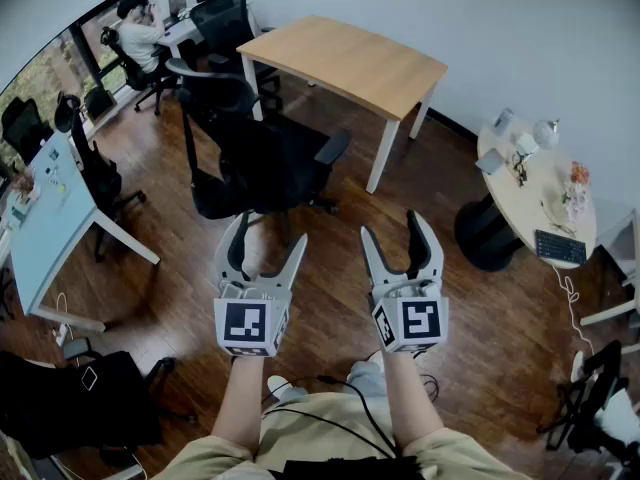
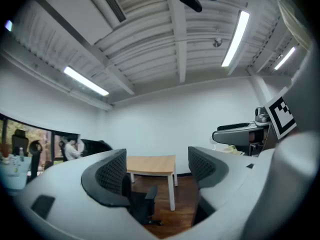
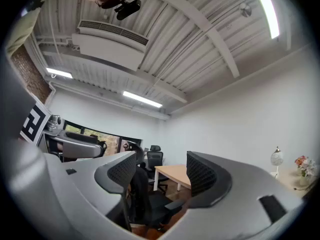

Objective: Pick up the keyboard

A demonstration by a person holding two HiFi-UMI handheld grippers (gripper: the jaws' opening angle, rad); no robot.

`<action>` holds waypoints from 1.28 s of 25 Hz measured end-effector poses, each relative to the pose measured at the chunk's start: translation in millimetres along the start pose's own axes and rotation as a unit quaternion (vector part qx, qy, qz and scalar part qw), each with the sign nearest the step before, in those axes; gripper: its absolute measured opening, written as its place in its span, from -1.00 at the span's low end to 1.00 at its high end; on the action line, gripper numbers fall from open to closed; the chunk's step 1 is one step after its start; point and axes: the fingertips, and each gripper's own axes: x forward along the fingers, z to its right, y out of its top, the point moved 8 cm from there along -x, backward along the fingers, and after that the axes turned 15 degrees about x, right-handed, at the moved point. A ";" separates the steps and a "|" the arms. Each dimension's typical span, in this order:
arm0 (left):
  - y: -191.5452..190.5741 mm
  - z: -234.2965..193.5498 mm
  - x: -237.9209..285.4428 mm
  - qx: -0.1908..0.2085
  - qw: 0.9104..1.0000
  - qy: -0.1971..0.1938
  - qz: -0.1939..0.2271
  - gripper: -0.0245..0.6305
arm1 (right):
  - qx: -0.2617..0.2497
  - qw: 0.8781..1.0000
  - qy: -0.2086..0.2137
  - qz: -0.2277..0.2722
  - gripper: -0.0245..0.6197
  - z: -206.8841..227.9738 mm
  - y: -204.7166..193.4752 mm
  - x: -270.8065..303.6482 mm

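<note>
Both grippers empty: left gripper [image 1: 270, 230] and right gripper [image 1: 392, 226] held out side by side, jaws spread wide, nothing between them in either gripper view. Keyboard [image 1: 560, 246] lies well off to the right of the right gripper, on the near edge of a round table [image 1: 515, 203]. Risks, judged: keyboard sits close to the rim, so a nudge on approach could push it off; a pinch at one end could let it tilt and slip; flowers [image 1: 578, 174] and small items just beyond it could be knocked; white cable [image 1: 566, 290] below the table could snag, owner unclear. Count: two grippers, one keyboard, one round table, one wooden table [image 1: 345, 60] ahead, at least five black chairs [image 1: 265, 158], one seated person [image 1: 140, 36].
</note>
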 end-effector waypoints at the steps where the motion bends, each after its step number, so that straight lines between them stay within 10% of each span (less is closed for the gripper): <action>1: 5.6 18.3 20.5 0.006 1.000 -0.012 0.002 0.17 | 0.000 1.000 -0.006 0.005 0.08 27.7 9.0 -4.1; 8: 66.8 192.2 166.3 0.028 0.992 -0.110 0.046 0.17 | 0.003 0.995 -0.095 0.027 0.08 247.1 69.9 -59.2; 15: 123.3 395.3 271.7 0.012 0.963 -0.257 0.085 0.17 | -0.011 0.973 -0.228 0.037 0.08 420.3 105.8 -166.1; 25: 199.8 647.6 322.6 0.001 0.872 -0.465 0.155 0.17 | -0.027 0.887 -0.455 0.072 0.07 540.6 140.0 -371.4; 32: 241.7 817.5 314.4 -0.012 0.775 -0.596 0.210 0.17 | -0.040 0.797 -0.594 0.096 0.07 581.3 149.2 -493.8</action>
